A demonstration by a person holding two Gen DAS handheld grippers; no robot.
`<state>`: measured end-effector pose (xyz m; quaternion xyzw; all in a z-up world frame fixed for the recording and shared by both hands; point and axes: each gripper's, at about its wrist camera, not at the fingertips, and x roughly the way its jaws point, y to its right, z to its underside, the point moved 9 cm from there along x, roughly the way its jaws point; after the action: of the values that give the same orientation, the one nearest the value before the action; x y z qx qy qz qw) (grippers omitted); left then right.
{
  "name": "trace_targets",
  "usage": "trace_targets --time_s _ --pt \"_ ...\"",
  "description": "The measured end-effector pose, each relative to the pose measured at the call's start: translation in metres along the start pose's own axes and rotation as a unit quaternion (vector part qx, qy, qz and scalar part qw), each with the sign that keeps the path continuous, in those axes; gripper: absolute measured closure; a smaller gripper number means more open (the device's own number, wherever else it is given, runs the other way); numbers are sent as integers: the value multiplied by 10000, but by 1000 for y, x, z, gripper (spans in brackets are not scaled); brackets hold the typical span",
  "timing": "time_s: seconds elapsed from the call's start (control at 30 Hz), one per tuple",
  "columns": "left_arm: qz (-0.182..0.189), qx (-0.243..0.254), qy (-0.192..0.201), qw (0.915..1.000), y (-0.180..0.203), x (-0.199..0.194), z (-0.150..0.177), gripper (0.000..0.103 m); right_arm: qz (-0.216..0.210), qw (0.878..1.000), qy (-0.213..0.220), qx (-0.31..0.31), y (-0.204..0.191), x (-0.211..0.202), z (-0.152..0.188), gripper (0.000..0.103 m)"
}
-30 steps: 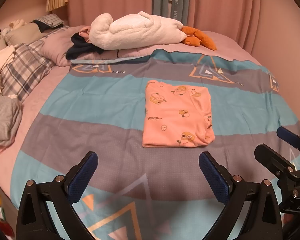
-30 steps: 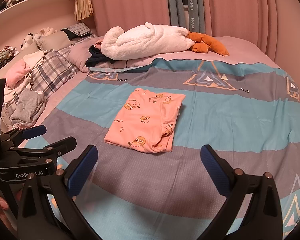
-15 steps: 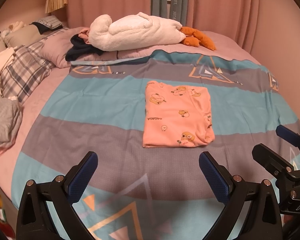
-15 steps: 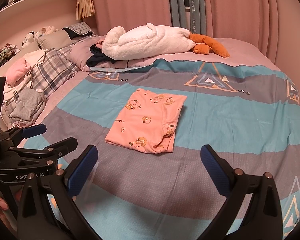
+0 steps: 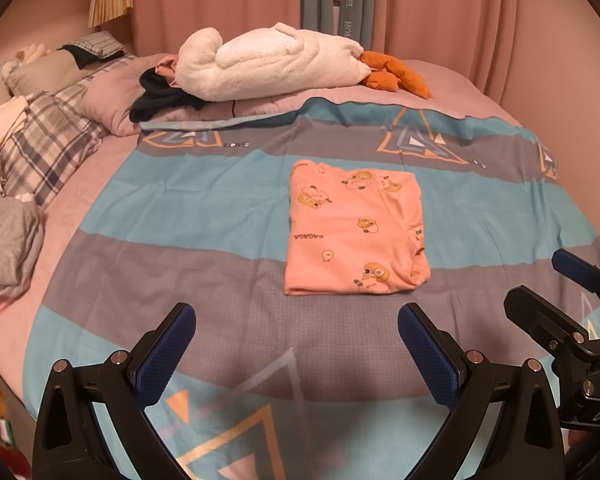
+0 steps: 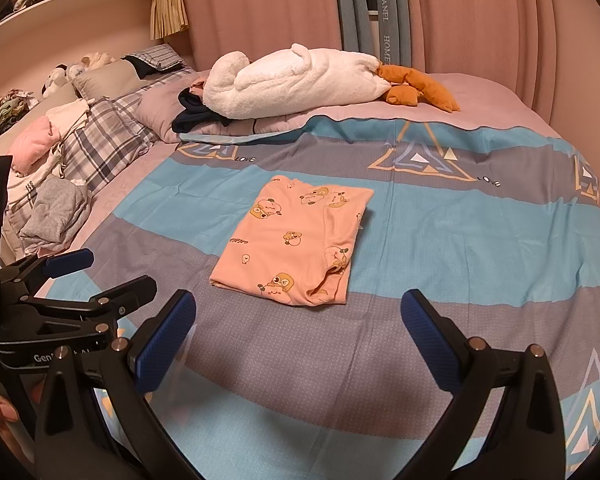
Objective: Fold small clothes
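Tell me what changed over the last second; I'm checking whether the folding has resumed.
Almost nothing. Both views drift very slightly, so the grippers barely shifted. Nothing was gripped or released: the left gripper and right gripper stay open above the striped bedspread, clear of the folded pink garment, which lies as before. The white plush toy is unmoved.

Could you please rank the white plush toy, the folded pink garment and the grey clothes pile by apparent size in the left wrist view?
1. White plush toy
2. Folded pink garment, nearly alike, and nearer the camera
3. Grey clothes pile
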<state>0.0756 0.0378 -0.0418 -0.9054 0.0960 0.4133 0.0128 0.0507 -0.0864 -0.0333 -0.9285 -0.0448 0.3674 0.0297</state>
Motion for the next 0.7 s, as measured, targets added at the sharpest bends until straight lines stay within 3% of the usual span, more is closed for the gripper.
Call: trace_targets --time_s 0.7 --pt "-34 17 11 10000 -5 2 -1 3 -4 10000 20 41 1 2 -1 0"
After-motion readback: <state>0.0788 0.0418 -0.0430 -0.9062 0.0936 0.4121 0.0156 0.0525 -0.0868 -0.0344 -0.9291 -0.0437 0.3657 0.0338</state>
